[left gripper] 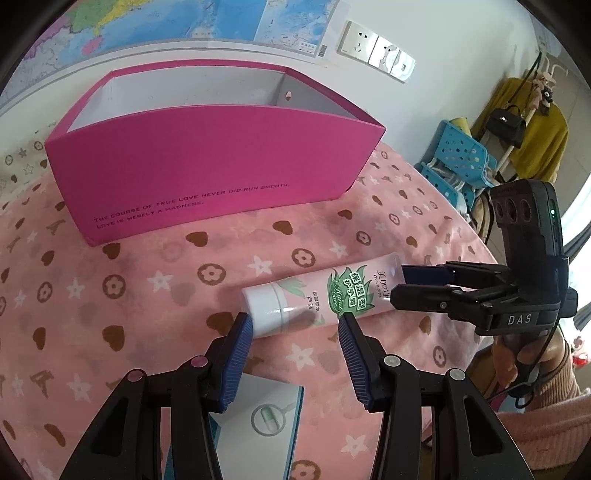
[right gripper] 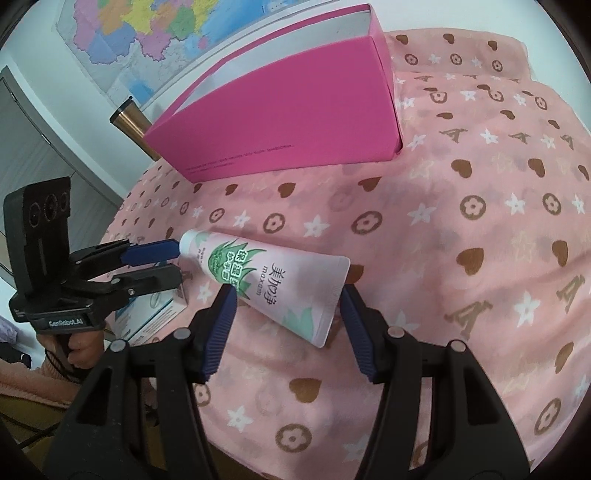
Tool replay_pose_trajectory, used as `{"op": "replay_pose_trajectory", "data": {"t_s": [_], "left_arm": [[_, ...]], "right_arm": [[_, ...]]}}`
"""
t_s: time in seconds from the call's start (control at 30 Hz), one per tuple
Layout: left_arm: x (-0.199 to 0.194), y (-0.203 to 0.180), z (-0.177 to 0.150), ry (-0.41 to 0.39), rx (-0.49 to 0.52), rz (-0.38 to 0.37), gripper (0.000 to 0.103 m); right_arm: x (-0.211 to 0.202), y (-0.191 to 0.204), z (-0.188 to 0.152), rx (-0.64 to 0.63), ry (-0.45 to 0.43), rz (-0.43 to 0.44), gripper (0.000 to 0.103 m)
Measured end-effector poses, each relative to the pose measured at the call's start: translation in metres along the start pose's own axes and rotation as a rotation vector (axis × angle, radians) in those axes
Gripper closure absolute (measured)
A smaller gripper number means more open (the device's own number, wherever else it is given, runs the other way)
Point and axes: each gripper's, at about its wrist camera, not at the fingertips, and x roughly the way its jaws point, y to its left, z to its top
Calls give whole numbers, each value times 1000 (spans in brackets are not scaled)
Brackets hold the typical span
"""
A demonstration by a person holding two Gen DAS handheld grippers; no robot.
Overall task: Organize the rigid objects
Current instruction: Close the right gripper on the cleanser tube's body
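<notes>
**Two hand-held grippers at one tube on a patterned cloth**

One tube of hand cream [left gripper: 321,293] lies flat on one pink cloth [left gripper: 166,280] printed with hearts, stars and flowers. Two grippers meet it from opposite ends. The left gripper [left gripper: 295,323] stands with its two blue pads apart and empty; the tube's white cap lies just ahead of its left pad, the printed body ahead of its right pad, and whether either pad touches the tube cannot be told. The right gripper [right gripper: 286,301] is likewise open: the tube's flat crimped end lies between and just beyond its two pads, with no pad seen pressing on it. In the left wrist view the right gripper enters from the right, its fingers alongside the tube's crimped end.

One pink box [left gripper: 207,147], open-topped and showing nothing inside, stands on the cloth well beyond both grippers. One white-and-teal carton [left gripper: 258,417] lies beneath the left gripper's fingers. One metal tumbler [right gripper: 129,120] stands beside the box's far corner. One map [right gripper: 155,33] hangs on the wall.
</notes>
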Motion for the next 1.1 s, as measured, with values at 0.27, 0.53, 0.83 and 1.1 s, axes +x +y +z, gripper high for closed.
{"op": "replay_pose_trajectory", "data": {"t_s": [0.27,0.53,0.83,1.1], "left_arm": [[2,-6,3,0,2,27,55],[4,-8,5,-6,-1,44,55],[3,-7,6,-11,-11,16,58],[-3,-19,9,-39,35,41,58]], "right_arm": [[1,-5,3,7,-17,-17,43],[3,-9,3,20,-23,-24,43],[3,-9,0,13,-32,-36,47],[14,4,2,-32,-4,-38,68]]}}
